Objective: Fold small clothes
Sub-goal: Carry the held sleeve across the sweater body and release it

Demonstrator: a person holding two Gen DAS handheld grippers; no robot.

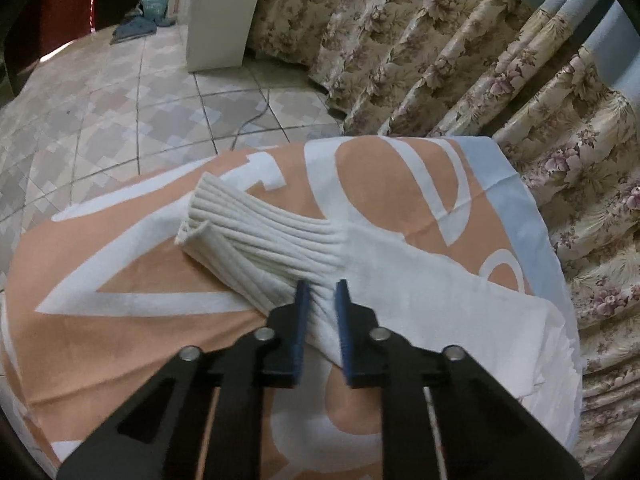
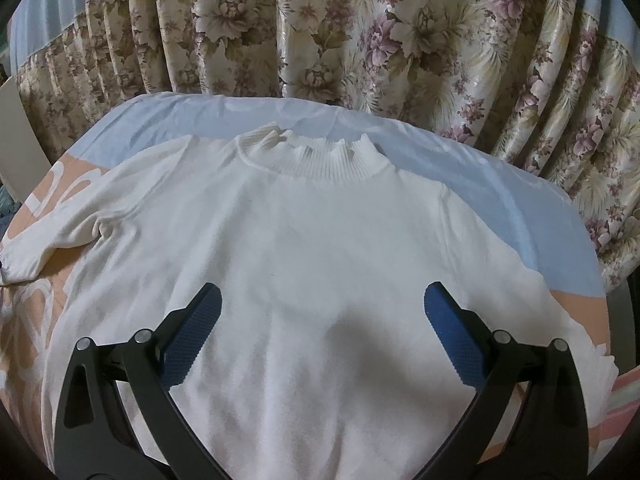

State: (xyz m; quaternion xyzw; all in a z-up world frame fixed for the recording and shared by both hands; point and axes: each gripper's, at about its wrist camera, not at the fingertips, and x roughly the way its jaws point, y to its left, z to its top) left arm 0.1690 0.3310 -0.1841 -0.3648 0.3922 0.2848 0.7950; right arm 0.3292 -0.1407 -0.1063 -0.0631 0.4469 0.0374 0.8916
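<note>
The white sweater lies flat, front up, on the peach, white and blue cloth that covers the worktop, its ribbed collar at the far edge, toward the floral curtain.

Over on the left, the left gripper has its blue pads pressed in on the sleeve, pinching a ridge of knit just where the ribbed part begins. No earlier picture to go by, so all that can be said is that cloth sits between the pads and they look closed on it; how deep the bite goes is hard to judge from this angle.

Here is the relation that matters: the sleeve's long axis runs away from that gripper, up and to the left, ending at the open cuff, while the body of the sweater lies to the gripper's right. A fold inward would, I'd say, carry the sleeve across that way, toward the chest.

The right gripper hangs above the lower chest with its jaws spread wide, nothing between them, no contact visible. It sits on the midline, collar straight ahead. The left hand is plainly the nearer one to the sleeve, and the right looks placed to hold the body down or take the other side.
</note>
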